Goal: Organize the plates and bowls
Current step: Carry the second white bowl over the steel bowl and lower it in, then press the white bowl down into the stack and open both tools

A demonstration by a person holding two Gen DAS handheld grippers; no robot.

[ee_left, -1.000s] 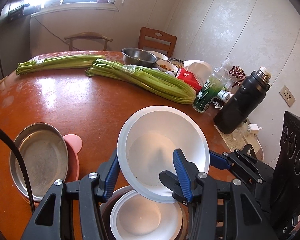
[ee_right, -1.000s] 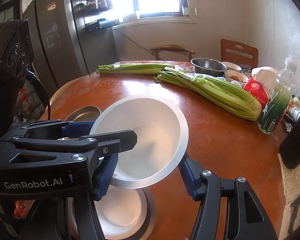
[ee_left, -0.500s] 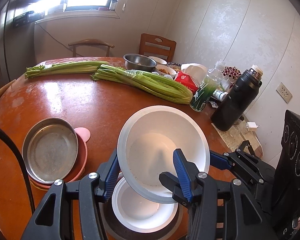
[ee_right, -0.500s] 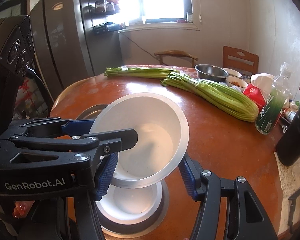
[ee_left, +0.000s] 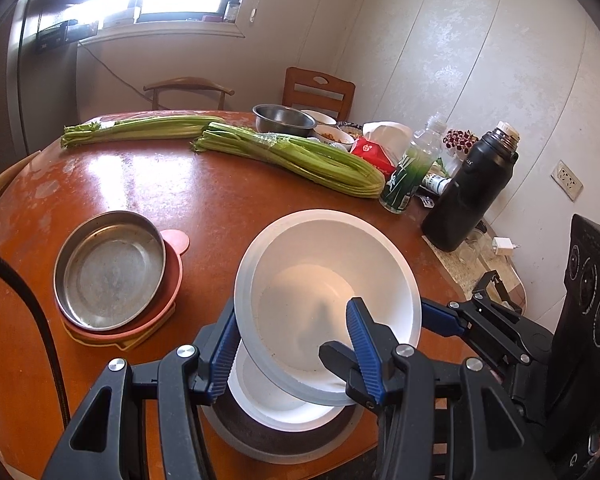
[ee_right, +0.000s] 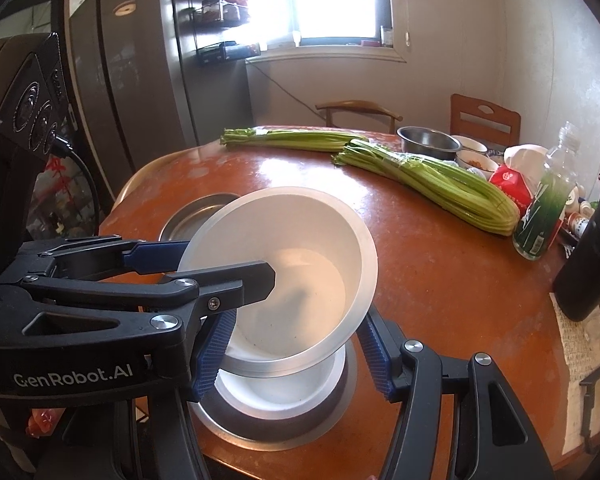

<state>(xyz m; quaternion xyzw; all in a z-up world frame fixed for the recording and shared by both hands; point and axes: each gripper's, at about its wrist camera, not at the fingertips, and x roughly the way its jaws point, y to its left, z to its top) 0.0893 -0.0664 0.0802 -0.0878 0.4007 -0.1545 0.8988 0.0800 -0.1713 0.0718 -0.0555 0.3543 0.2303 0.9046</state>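
Note:
A white bowl (ee_left: 320, 280) is held tilted above the table's near edge, and it also shows in the right wrist view (ee_right: 292, 264). My left gripper (ee_left: 296, 344) is shut on its near rim, one finger inside and one outside. My right gripper (ee_right: 296, 356) grips the same bowl from the other side; it shows at the right of the left wrist view (ee_left: 440, 316). Below sits a second white bowl (ee_left: 276, 400) inside a grey metal bowl (ee_right: 268, 428). A steel plate (ee_left: 108, 268) rests on a pink plate (ee_left: 168, 276) at the left.
Two celery bunches (ee_left: 292, 156) lie across the round wooden table (ee_left: 180, 188). A steel bowl (ee_left: 284, 120), food bowls, a red pack, a green bottle (ee_left: 404, 176) and a black thermos (ee_left: 472, 196) crowd the far right. Chairs stand behind.
Both grippers have lifted the white bowl higher and drawn back, so the stacked bowls beneath and the table edge show more fully.

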